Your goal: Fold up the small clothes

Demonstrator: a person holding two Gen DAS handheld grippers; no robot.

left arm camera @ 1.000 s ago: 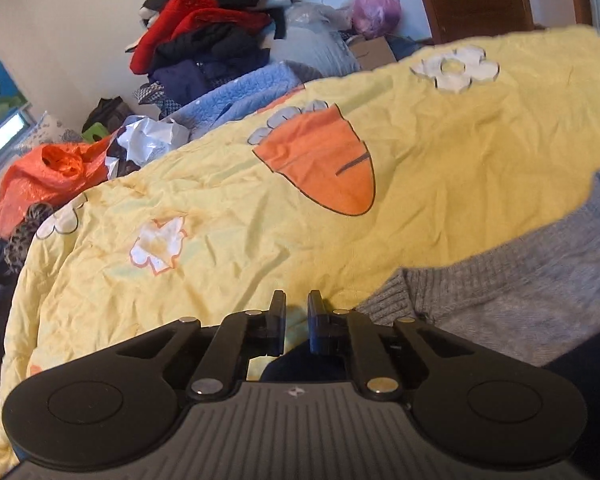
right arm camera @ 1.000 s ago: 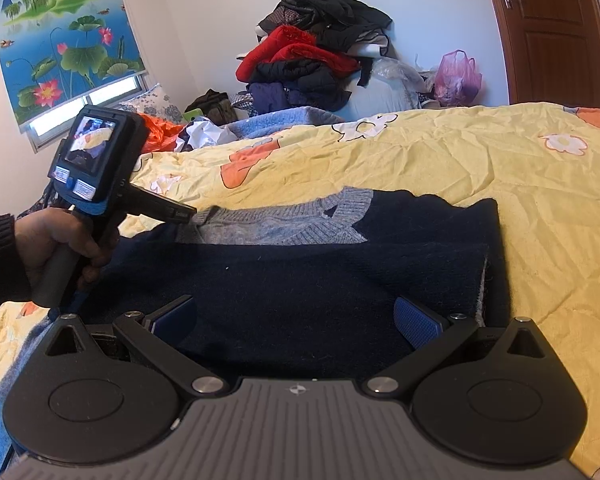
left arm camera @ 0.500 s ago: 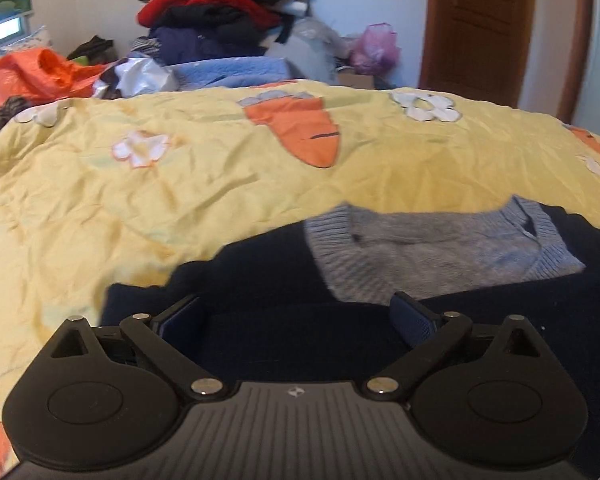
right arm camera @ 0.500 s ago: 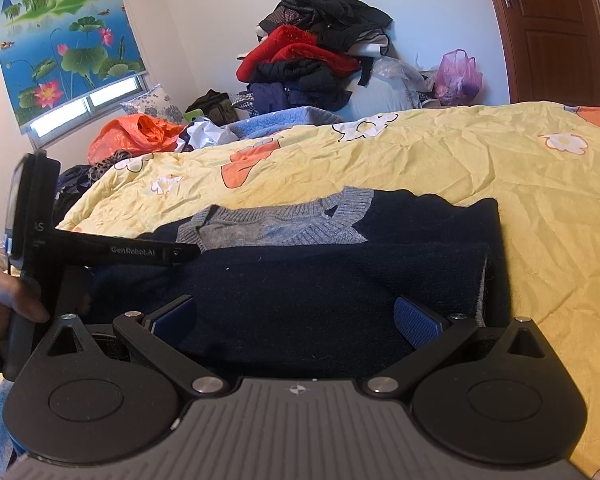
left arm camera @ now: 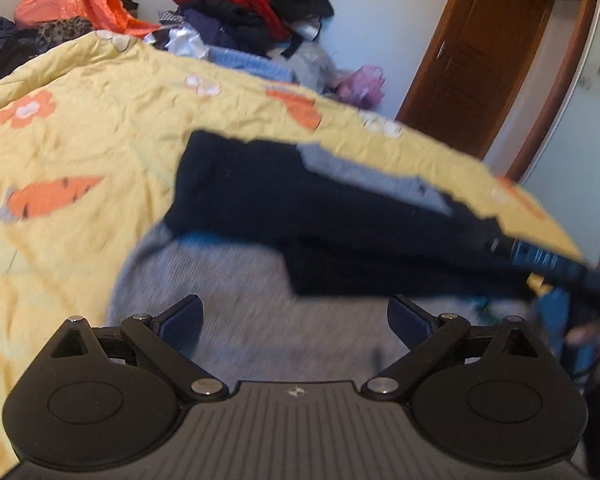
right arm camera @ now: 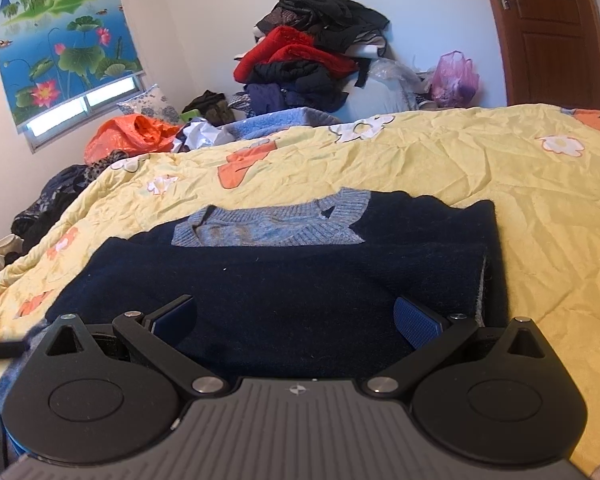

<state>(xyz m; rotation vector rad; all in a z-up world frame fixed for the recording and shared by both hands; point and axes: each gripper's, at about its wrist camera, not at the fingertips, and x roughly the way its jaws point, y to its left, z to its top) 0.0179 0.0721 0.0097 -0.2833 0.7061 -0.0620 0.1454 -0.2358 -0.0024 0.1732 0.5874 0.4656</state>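
Navy sweater (right arm camera: pixel 300 292) of soft, fuzzy matt knit, its grey collar (right arm camera: pixel 268 226) ribbed; yellow bedspread (right arm camera: pixel 500 184) of crinkled matt cotton-like cloth; door (right arm camera: pixel 552 32) of glossy brown wood; gripper fingers (right arm camera: pixel 416 322) with textured blue pads.

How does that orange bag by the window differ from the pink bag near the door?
The orange bag is opaque, bright and crumpled low among the clutter beside the bed; the pink bag is translucent and stands upright with its handles up. The orange bag spreads wide, while the pink bag looks narrower and taller. Both are thin plastic bags with something inside, beyond the yellow quilt.
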